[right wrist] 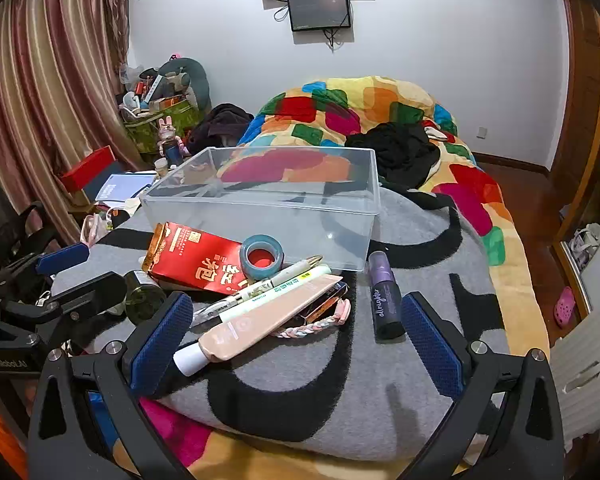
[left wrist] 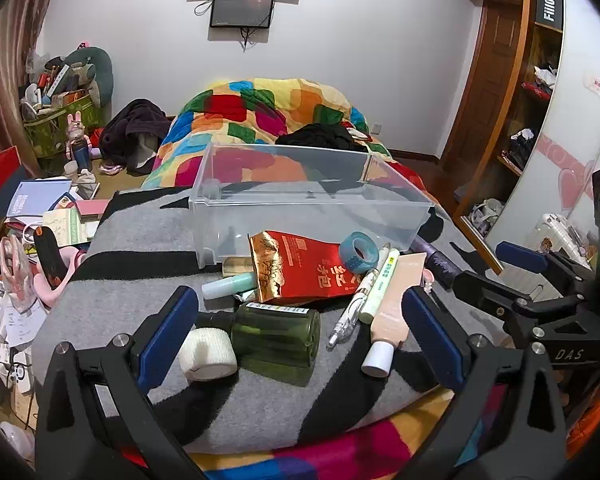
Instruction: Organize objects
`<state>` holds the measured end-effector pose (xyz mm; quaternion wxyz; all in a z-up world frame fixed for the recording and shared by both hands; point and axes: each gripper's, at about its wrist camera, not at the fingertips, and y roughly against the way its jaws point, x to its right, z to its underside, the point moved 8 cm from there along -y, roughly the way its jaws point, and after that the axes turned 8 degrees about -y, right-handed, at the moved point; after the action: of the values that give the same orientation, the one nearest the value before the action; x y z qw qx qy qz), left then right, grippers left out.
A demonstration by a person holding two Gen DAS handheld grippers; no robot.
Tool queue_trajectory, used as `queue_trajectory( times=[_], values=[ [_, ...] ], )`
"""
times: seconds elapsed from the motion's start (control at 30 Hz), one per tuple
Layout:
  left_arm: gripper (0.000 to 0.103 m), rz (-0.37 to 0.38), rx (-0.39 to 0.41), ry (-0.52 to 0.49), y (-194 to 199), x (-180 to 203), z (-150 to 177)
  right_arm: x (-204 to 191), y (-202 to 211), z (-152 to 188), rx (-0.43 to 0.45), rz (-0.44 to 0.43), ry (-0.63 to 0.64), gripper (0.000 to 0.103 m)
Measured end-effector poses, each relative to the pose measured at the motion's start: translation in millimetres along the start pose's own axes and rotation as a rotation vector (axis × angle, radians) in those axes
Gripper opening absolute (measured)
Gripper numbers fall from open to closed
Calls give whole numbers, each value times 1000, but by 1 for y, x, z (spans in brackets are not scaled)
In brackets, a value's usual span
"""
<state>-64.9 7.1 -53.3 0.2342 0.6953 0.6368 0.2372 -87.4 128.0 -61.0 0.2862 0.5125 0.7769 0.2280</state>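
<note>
A clear plastic bin [left wrist: 296, 200] [right wrist: 268, 208] stands on a grey and black blanket. In front of it lie a red packet [left wrist: 300, 264] [right wrist: 196, 260], a blue tape roll [left wrist: 358, 252] [right wrist: 261, 258], a green bottle [left wrist: 276, 334] [right wrist: 142, 294], a white gauze roll [left wrist: 208, 354], a peach tube [left wrist: 392, 312] [right wrist: 260, 320], pens [left wrist: 364, 292] [right wrist: 276, 286], a purple bottle [right wrist: 384, 300] [left wrist: 440, 260] and a braided band [right wrist: 316, 322]. My left gripper [left wrist: 300, 336] is open around the green bottle and gauze. My right gripper [right wrist: 296, 340] is open around the peach tube.
The blanket [right wrist: 420, 380] lies on a bed with a colourful quilt [left wrist: 260, 116] and black clothes [right wrist: 400, 148]. Books and clutter [left wrist: 44, 208] crowd the floor at left. A wooden shelf [left wrist: 532, 120] stands at right.
</note>
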Motion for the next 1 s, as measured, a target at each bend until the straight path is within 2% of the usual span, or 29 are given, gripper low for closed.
queue_trajectory(
  times=[1.0],
  values=[
    [103, 4, 4, -1, 2, 0, -4, 0, -5, 4, -21, -13, -14, 103]
  ],
)
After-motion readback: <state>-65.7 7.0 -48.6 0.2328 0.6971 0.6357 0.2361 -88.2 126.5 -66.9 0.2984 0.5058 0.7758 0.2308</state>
